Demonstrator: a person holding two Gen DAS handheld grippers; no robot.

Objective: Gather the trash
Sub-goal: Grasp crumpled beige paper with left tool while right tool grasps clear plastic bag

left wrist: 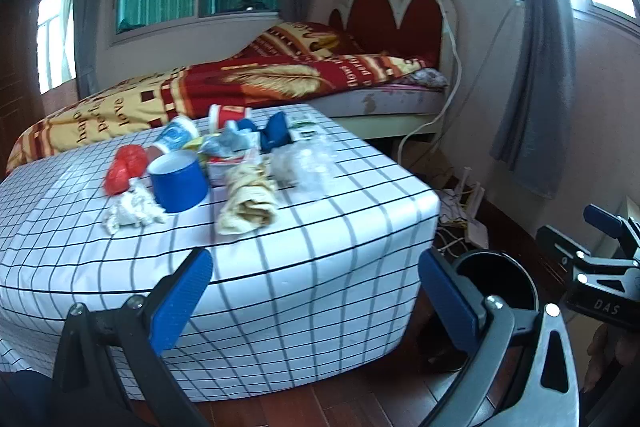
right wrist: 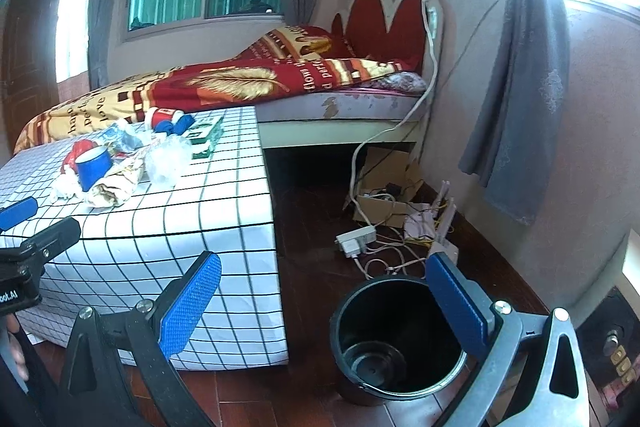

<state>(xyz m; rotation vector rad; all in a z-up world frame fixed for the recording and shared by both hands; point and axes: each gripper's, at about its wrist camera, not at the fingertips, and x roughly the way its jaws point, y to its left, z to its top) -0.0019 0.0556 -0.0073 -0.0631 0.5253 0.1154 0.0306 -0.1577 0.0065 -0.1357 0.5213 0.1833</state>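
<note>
Checked tablecloth held clumped litter far from both empty, spread grippers, so grabbing the blue cup risked scattering neighbours short of the black bin.

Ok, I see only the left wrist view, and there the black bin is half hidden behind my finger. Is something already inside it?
Observer: No trash shows in the black bin. The right wrist view looks straight into it, and only its dark bottom shows, with a round raised part.
Operator: And what lies close to it?
Observer: A white power strip with cables lies on the wooden floor, just beyond the bin.
Operator: Does the right gripper hold anything?
Observer: No. The right gripper is open, with nothing between its fingers.
</note>
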